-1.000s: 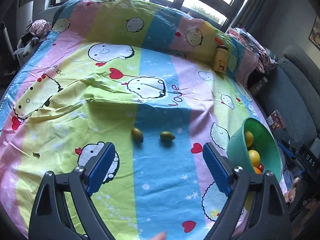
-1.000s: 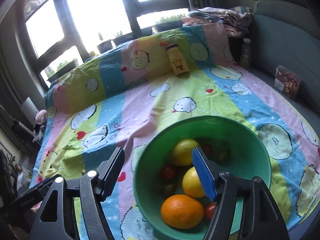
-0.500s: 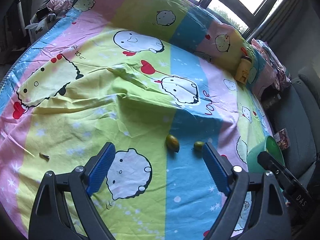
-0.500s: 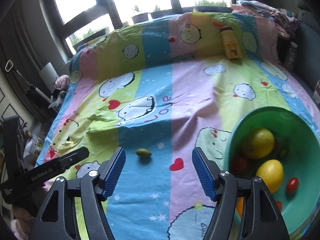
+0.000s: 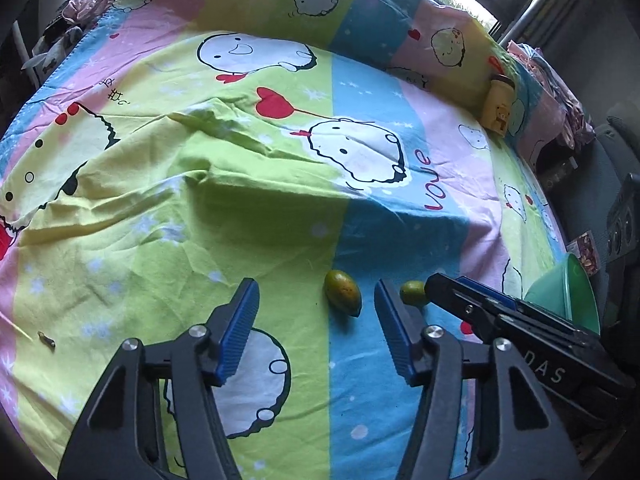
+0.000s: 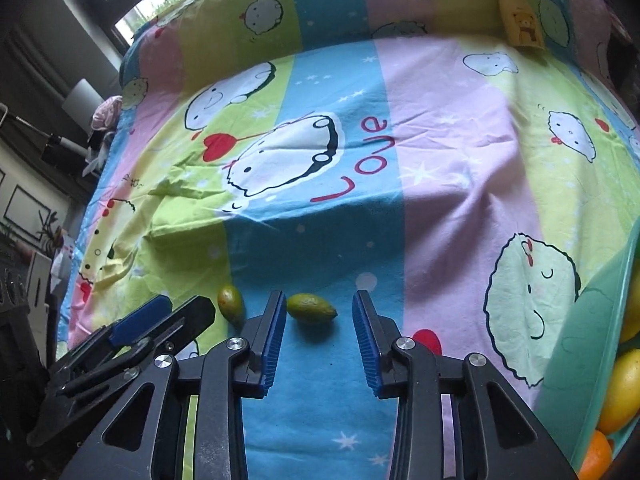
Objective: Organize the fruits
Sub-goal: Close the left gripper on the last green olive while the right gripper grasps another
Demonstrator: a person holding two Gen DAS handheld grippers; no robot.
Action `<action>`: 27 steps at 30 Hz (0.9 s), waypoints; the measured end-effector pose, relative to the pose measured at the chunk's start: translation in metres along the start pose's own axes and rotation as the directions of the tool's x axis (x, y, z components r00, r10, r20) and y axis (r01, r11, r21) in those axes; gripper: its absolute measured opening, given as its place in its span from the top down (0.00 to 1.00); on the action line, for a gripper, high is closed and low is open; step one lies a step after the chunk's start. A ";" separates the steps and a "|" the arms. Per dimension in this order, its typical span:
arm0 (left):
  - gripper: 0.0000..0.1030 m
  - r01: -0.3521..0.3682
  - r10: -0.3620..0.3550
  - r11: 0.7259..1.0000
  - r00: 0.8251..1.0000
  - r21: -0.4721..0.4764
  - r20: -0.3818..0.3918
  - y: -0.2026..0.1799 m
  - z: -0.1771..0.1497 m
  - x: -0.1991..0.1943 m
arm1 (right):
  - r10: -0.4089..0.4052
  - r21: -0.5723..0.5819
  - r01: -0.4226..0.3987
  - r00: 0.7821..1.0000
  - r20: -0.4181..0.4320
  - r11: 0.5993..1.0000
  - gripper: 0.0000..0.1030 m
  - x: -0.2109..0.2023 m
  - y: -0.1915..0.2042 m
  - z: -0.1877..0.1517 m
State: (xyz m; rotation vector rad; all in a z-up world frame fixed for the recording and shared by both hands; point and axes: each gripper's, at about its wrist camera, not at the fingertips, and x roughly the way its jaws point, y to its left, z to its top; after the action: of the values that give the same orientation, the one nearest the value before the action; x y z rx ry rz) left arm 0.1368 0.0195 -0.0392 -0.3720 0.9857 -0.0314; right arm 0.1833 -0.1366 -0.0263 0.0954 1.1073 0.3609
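Since a second ago both grippers have closed in on the two small fruits lying on the bed; the right one has swung away from the bowl (image 6: pixel 592 344), now at its right edge. Left gripper (image 5: pixel 316 336): released, jaws wide, empty, with the yellowish fruit (image 5: pixel 342 292) just ahead between its fingertips, slightly right of centre, long axis running roughly along the gripper's line of approach. Right gripper (image 6: pixel 320 336): released, jaws wide, empty, with the green fruit (image 6: pixel 311 309) just ahead of the gap, long axis lying across, toward the fingers. Each gripper is nearer its own fruit; the fruits lie near each other, apart. Judgement: both grasps appear imminent; neither fruit is yet held.
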 end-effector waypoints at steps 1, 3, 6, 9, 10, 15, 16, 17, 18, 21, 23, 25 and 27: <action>0.47 0.003 -0.003 1.000 1.000 -0.004 -0.006 0.001 0.000 0.002 | -0.002 -0.003 0.002 1.000 0.001 1.000 0.64 0.002 0.000 0.001; 0.52 0.021 -0.021 1.000 0.999 -0.015 -0.025 0.002 0.000 0.006 | 0.005 0.000 -0.005 1.000 -0.002 1.000 0.64 0.006 -0.001 0.001; 0.53 0.021 -0.021 1.000 0.999 -0.015 -0.031 0.001 -0.001 0.010 | 0.011 0.014 -0.011 1.000 -0.016 1.000 0.64 0.012 -0.005 0.003; 0.55 0.021 -0.021 1.000 0.999 -0.021 -0.029 0.002 -0.001 0.012 | 0.030 0.028 -0.029 0.999 -0.024 0.999 0.65 0.016 -0.006 0.004; 0.55 0.024 -0.025 0.999 0.999 -0.022 -0.025 0.003 -0.001 0.011 | 0.034 0.032 -0.033 0.999 -0.024 0.999 0.65 0.017 -0.006 0.004; 0.62 0.043 -0.043 0.999 0.999 -0.022 -0.013 0.002 -0.001 0.013 | 0.065 0.044 -0.063 0.997 -0.032 0.997 0.74 0.021 -0.004 0.003; 0.63 0.046 -0.047 0.999 0.999 -0.023 -0.012 0.002 -0.001 0.013 | 0.067 0.042 -0.065 0.997 -0.039 0.997 0.76 0.022 -0.003 0.002; 0.64 0.043 -0.044 0.999 0.999 -0.021 -0.011 0.002 -0.001 0.014 | 0.065 0.040 -0.063 0.997 -0.040 0.997 0.78 0.023 -0.002 0.002; 0.65 0.043 -0.043 0.999 0.999 -0.016 -0.011 0.001 -0.002 0.014 | 0.062 0.039 -0.061 0.997 -0.035 0.997 0.78 0.023 -0.002 0.002; 0.71 0.060 -0.060 0.998 0.998 -0.005 -0.020 -0.003 -0.002 0.016 | 0.065 0.050 -0.063 0.997 -0.031 0.997 0.78 0.022 -0.003 0.001; 0.73 0.059 -0.059 0.998 0.998 0.003 -0.019 -0.005 -0.002 0.017 | 0.066 0.058 -0.064 0.997 -0.032 0.996 0.78 0.022 -0.004 0.001; 0.75 0.056 -0.056 0.998 0.998 0.016 -0.016 -0.007 -0.003 0.018 | 0.067 0.066 -0.065 0.997 -0.033 0.996 0.78 0.021 -0.006 0.001; 0.83 0.069 -0.068 0.997 0.997 0.026 -0.027 -0.008 -0.003 0.020 | 0.066 0.074 -0.064 0.997 -0.029 0.995 0.78 0.019 -0.007 0.000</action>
State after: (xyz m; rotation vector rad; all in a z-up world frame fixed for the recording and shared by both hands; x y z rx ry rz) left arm 0.1464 0.0073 -0.0545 -0.3818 0.9974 -0.1117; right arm 0.1930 -0.1371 -0.0445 0.1909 1.1506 0.3815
